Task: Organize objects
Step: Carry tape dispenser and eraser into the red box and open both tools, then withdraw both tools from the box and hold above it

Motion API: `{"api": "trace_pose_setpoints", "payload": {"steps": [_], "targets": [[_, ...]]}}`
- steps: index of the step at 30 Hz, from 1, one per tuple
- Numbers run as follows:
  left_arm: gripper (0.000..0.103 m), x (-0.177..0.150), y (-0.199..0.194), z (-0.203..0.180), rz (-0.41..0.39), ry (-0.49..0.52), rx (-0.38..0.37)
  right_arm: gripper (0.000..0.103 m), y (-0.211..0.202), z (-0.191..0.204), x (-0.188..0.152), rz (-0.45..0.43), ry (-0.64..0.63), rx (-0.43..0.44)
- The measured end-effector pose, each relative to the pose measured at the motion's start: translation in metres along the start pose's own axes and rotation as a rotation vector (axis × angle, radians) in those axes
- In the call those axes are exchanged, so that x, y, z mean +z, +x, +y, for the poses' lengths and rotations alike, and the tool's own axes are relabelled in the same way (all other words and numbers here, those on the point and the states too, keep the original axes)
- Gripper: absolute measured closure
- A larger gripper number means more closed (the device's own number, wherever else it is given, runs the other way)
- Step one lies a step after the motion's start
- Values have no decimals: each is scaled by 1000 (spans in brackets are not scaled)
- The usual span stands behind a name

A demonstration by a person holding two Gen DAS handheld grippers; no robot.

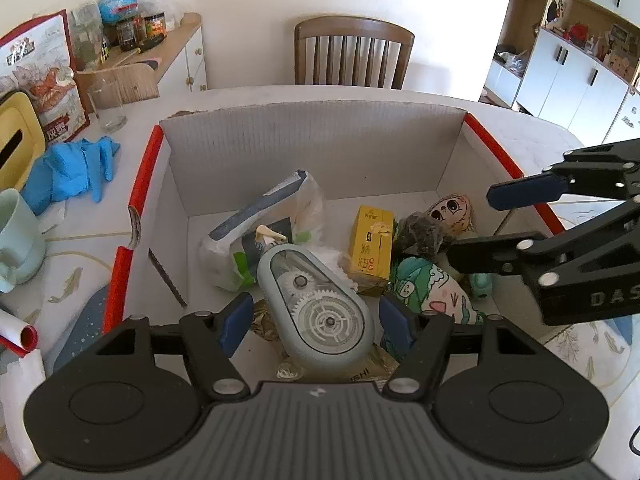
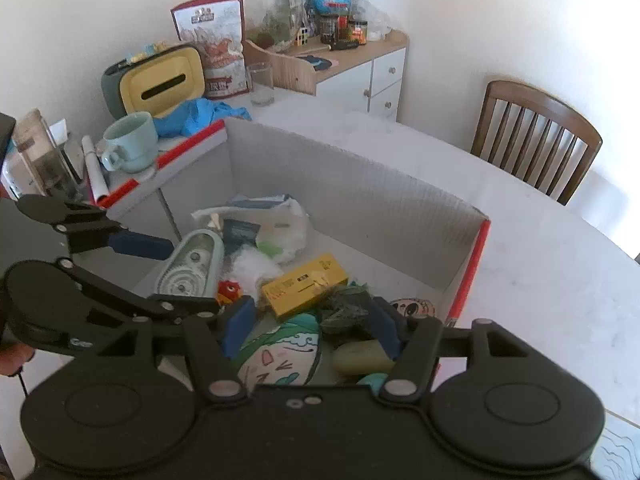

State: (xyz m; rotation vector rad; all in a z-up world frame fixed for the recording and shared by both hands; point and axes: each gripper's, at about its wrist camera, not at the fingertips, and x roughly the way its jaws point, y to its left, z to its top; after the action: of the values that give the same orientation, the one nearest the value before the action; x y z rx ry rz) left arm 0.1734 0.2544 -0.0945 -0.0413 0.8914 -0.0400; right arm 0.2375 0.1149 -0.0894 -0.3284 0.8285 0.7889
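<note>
Left wrist view: left gripper point(image 1: 316, 322) spread wide, holding nothing, correction tape dispenser point(image 1: 316, 304) lying right between its fingers.

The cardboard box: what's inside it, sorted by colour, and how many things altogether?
In the cardboard box:
Yellow: 1, carton
Pale blue-grey: 1, tape dispenser
White: 1, plastic bag
Dark: 1, crumpled packet
Green and pink: 1, cartoon pouch
Beige: 1, doll face
Red: 1, small toy
Olive: 1, oval piece
Total: 8 visible
</note>
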Motion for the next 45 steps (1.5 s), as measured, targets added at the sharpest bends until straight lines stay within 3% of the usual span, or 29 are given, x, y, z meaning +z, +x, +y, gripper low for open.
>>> {"api": "trace_pose_setpoints", "payload": {"steps": [18,31,37,45], "targets": [[25,4,-52,-9,-102,-33,-10,34,-70,16,-3,-105,-1,20],[3,5,-90,-17,-184,-94,-19,16,-115,14,-25,-197,48,14],[1,-1,-103,-24,-207,-90,-14,3,-126,8,-38,-252,120,1],[0,-8,-120,-31,-240,-107,-19,1,-140,3,-52,-324,203,7]]}}
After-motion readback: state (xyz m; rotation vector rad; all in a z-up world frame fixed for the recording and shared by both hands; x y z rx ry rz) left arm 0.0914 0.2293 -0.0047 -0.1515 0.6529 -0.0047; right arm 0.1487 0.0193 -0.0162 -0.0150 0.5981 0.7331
